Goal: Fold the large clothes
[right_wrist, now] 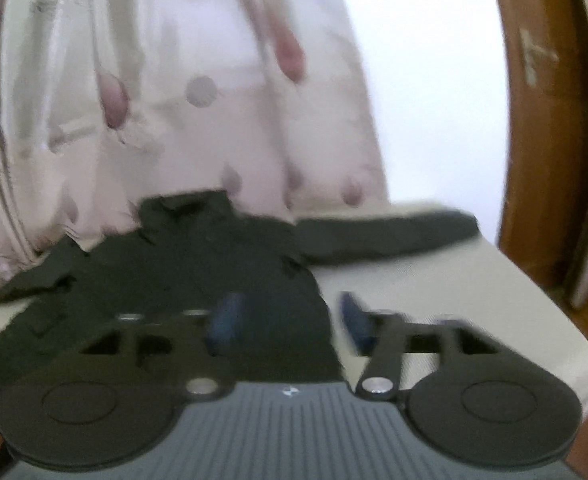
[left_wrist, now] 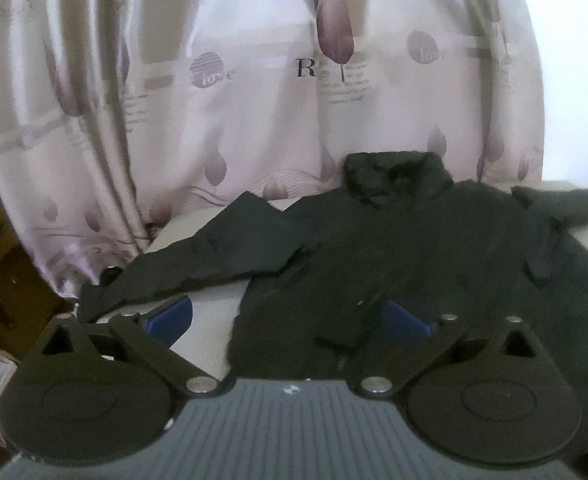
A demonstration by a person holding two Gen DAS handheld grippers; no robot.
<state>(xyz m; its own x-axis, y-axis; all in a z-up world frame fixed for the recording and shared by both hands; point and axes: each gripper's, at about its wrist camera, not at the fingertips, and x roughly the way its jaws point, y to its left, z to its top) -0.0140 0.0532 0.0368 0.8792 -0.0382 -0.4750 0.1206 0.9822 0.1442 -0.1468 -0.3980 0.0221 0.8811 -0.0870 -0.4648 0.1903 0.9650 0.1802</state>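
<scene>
Lying spread flat on a pale padded surface [left_wrist: 209, 312], a dark jacket [left_wrist: 394, 248] is seen with its collar [left_wrist: 394, 176] at twelve o'clock, toward a patterned curtain [left_wrist: 253, 80], and its hem at six o'clock, nearest both cameras. The long axis of the body is thus judged to run from six to twelve o'clock, while the sleeves lie across it: one sleeve [left_wrist: 197, 264] is angled down toward eight o'clock in the left wrist view, and the other sleeve [right_wrist: 386, 232] is stretched out toward three o'clock in the right wrist view.

The left gripper [left_wrist: 289, 320] is held with its fingers spread wide over the hem's left corner, nothing being clamped between them. The right gripper [right_wrist: 289, 320] is likewise parted, one blue pad over the fabric and the other over the bare surface, straddling the garment's right edge; that view is blurred, so contact with the cloth cannot be confirmed.

The jacket is judged to be soft, limp and fairly light, with a thin, possibly slick weave that could slide or bunch when lifted. A pinch through both layers at the hem corners or at the shoulders is thought best, so the body can be carried without sagging at the middle. The sleeves would likely need to be laid inward first.
</scene>
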